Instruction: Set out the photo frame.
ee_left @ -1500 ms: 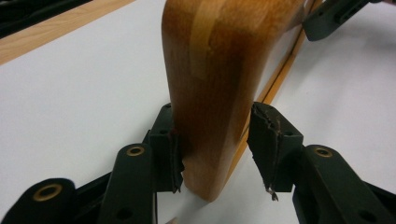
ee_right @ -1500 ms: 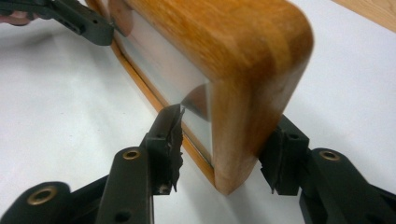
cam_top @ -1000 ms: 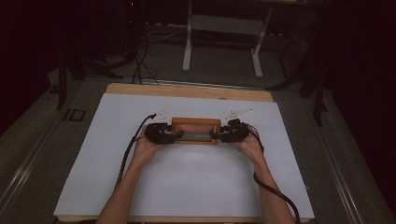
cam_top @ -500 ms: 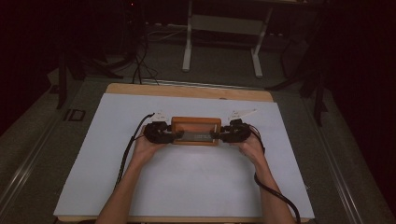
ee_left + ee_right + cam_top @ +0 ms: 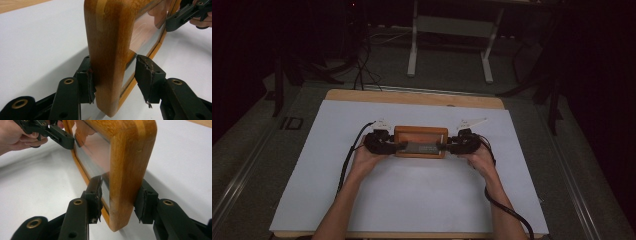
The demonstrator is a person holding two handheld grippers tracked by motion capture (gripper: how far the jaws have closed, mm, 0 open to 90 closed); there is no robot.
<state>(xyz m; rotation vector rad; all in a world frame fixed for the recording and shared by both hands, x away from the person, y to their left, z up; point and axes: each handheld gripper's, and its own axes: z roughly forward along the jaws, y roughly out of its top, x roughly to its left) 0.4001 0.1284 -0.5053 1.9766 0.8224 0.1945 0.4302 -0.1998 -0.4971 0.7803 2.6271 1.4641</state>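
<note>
Wooden picture frame (image 5: 420,142) held at both ends over the white worktop (image 5: 412,200).

The left tool (image 5: 113,75) straddles one short end of the frame, one jaw touching the wood, the other standing just off the glass side (not fully clamped). The right tool (image 5: 120,195) brackets the opposite end, both pads against it. The frame sits mid-worktop, between the two hands.

White letters "ID" on the floor (image 5: 292,123) left of table, nothing else legible
</note>
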